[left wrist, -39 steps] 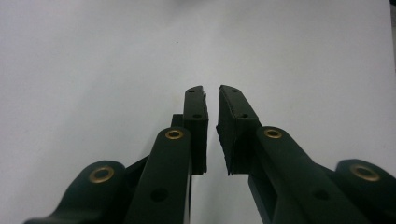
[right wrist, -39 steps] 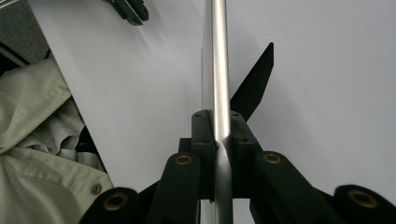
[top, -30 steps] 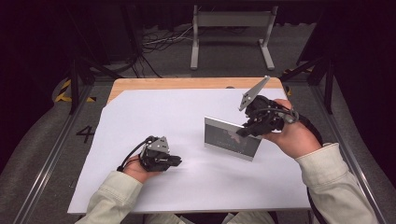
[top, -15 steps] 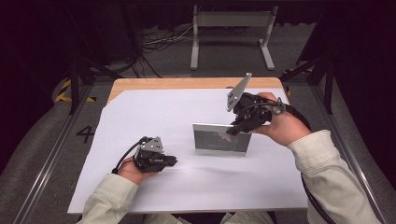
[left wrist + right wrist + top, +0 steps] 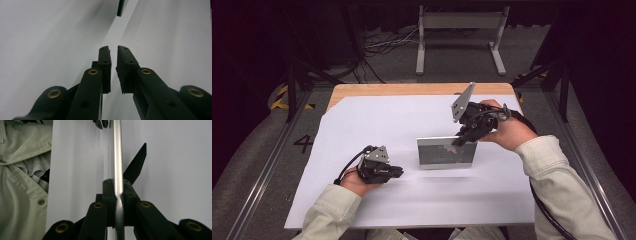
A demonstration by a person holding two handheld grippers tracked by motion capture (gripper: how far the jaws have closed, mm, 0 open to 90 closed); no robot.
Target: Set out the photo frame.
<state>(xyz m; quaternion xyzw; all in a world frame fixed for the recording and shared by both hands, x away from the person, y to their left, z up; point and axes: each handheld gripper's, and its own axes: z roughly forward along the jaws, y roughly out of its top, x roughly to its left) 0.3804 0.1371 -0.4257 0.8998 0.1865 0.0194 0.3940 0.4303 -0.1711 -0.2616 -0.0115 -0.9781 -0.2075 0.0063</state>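
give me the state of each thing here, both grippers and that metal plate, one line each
right gripper: shut on the metal plate's upper edge, fingers pressed on both its faces
metal plate: held standing on edge, over the white sheet
left gripper: low over the sheet, nothing between its fingers, narrow gap
white sheet: spread flat on the table

Premises present as a lab or recording studio: a wooden table (image 5: 362,90) under white sheeting at frame centre, dark surroundings, loose cables (image 5: 382,45) on grey flooring at upper centre, a metal stand (image 5: 459,22), and hazard tape (image 5: 279,97) at left.
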